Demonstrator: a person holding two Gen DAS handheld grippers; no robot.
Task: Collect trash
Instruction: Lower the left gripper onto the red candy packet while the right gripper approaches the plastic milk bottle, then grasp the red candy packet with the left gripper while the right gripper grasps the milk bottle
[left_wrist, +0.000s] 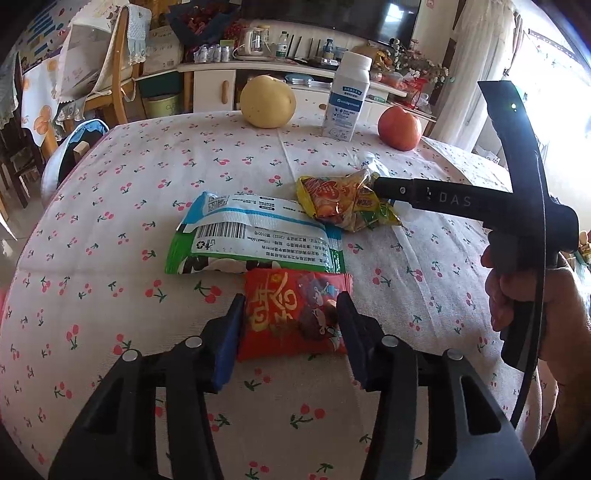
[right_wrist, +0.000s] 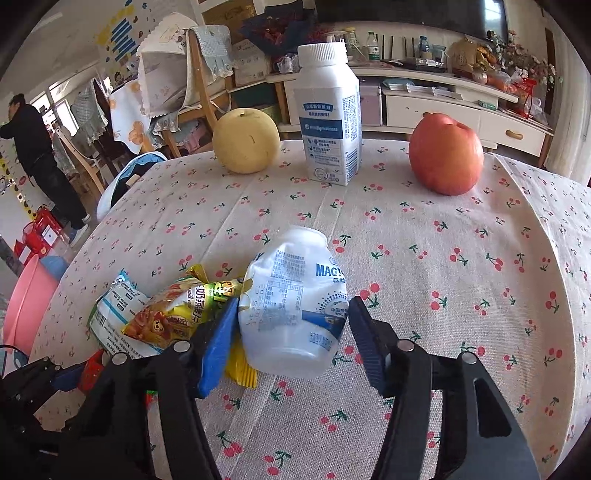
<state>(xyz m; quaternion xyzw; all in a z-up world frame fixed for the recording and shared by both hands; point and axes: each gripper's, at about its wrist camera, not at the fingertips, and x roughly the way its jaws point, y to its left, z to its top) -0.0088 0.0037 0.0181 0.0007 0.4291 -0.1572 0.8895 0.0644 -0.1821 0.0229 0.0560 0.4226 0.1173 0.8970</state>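
A red snack packet (left_wrist: 291, 314) lies flat on the cherry-print tablecloth (left_wrist: 147, 184), and my left gripper (left_wrist: 291, 295) is shut on it, with a blue pad against each long side. A crushed white plastic bottle (right_wrist: 291, 306) lies on its side, and my right gripper (right_wrist: 294, 300) is shut on it. Against the bottle's left side sits a crumpled yellow snack wrapper (right_wrist: 173, 314), also seen in the left wrist view (left_wrist: 343, 203). A green-and-white wrapper (left_wrist: 251, 236) lies between the red packet and the yellow one. A person's hand (left_wrist: 517, 295) holds the right gripper.
At the table's far side stand a yellow pear (right_wrist: 245, 142), an upright white milk carton (right_wrist: 330, 118) and a red apple (right_wrist: 447, 155). A pink basin (right_wrist: 26, 306) sits on the floor to the left. A person (right_wrist: 37, 155) stands far left, with chairs behind the table.
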